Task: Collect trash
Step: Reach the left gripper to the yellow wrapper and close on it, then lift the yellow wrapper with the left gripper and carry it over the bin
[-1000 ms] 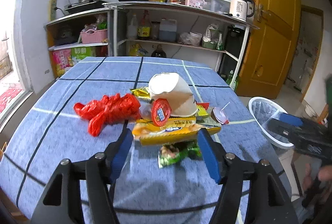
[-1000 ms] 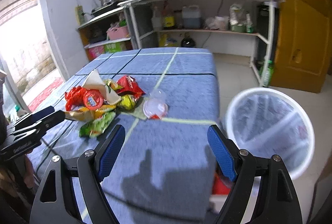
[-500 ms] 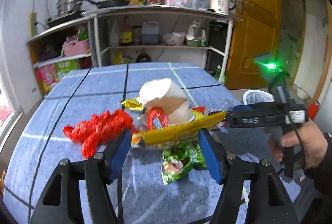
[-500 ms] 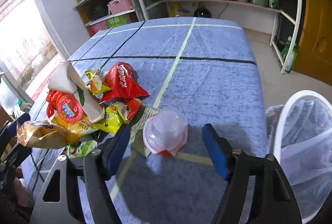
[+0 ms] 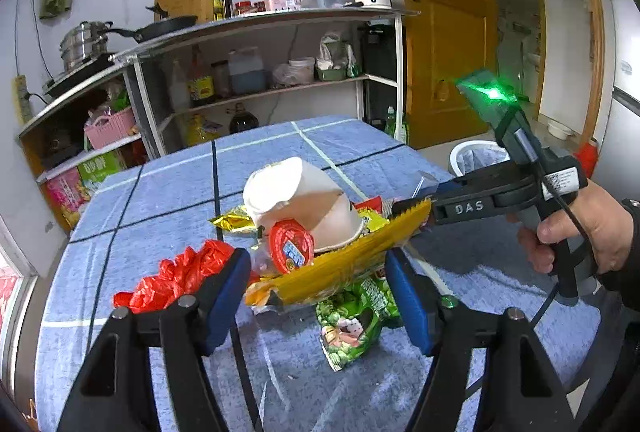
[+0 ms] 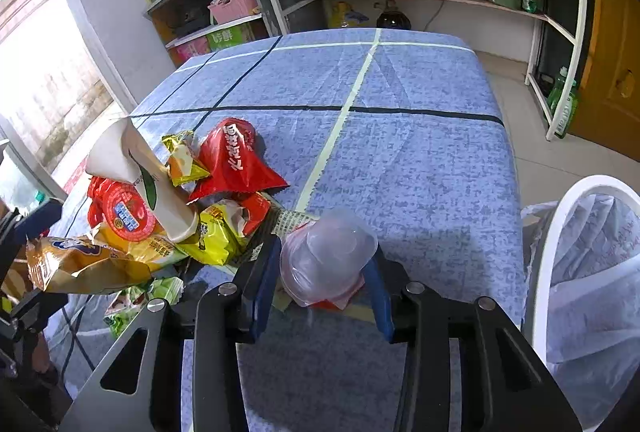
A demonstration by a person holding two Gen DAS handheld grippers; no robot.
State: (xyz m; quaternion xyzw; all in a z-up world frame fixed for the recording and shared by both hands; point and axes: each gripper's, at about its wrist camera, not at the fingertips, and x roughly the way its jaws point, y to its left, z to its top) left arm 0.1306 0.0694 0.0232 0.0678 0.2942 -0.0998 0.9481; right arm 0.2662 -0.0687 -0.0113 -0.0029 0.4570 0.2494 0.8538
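Note:
Trash lies heaped on the blue checked tablecloth (image 6: 400,136): a tipped white paper cup (image 5: 304,208), a red round lid (image 5: 291,247), a red plastic bag (image 5: 176,276), a green wrapper (image 5: 352,324) and a red wrapper (image 6: 232,160). My left gripper (image 5: 318,292) is closing, with a long yellow wrapper (image 5: 332,272) slanting between its jaws; no pad visibly presses on it. My right gripper (image 6: 324,280) is closing on a clear plastic cup (image 6: 328,260), and both pads touch its sides. A hand (image 5: 580,228) holds that gripper at the right of the left wrist view.
A white bin (image 6: 580,272) lined with a bag stands on the floor off the table's right edge. Behind the table are metal shelves (image 5: 260,80) with pots, bottles and a kettle. A yellow door (image 5: 440,32) is at the back right.
My right gripper swung in from the bin side, dropped to the clear cup and narrowed around it. My left gripper rolled and narrowed; the yellow wrapper now slants between its jaws.

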